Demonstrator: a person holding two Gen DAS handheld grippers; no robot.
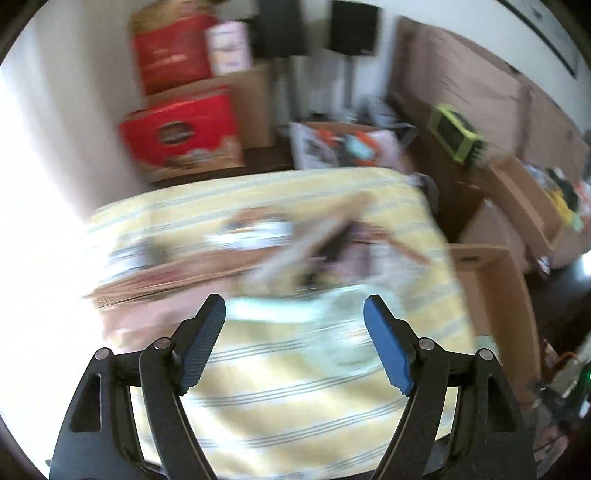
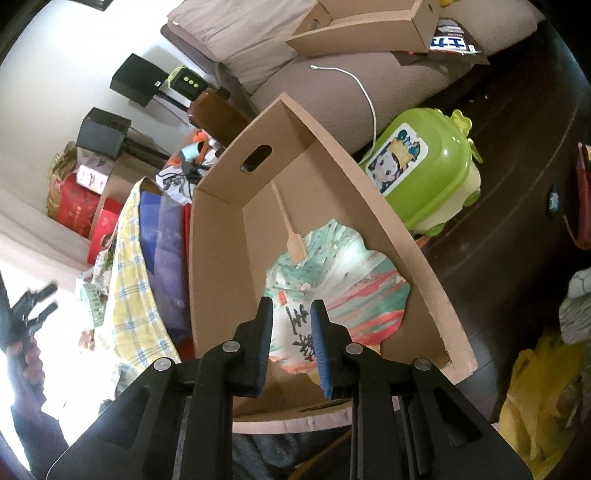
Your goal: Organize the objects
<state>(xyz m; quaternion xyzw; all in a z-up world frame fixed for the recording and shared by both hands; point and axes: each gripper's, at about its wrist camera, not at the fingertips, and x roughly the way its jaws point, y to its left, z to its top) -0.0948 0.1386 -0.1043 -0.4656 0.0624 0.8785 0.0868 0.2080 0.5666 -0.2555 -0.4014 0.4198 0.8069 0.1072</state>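
Observation:
A painted paddle fan [image 2: 332, 280] with a wooden handle lies inside an open cardboard box [image 2: 221, 240]. My right gripper [image 2: 291, 310] hovers over the fan's near edge. Its blue pads stand a narrow gap apart, and the fan's face shows through the gap without being pinched. My left gripper [image 1: 293, 308] is open wide with nothing between its pads, above a yellow striped cloth [image 1: 295, 406]. That view is heavily blurred. The left gripper [image 2: 37, 302] also shows at the far left of the right wrist view, held by a hand [image 2: 26, 354].
A green child's case [image 2: 428, 173] sits right of the box on the dark floor. A brown sofa [image 2: 314, 74] carries another cardboard box [image 2: 369, 29]. Red gift boxes [image 1: 177, 129] are stacked by the wall. Folded cloths [image 2: 129, 295] lie left of the box, and a yellow bag [image 2: 535, 387] is at right.

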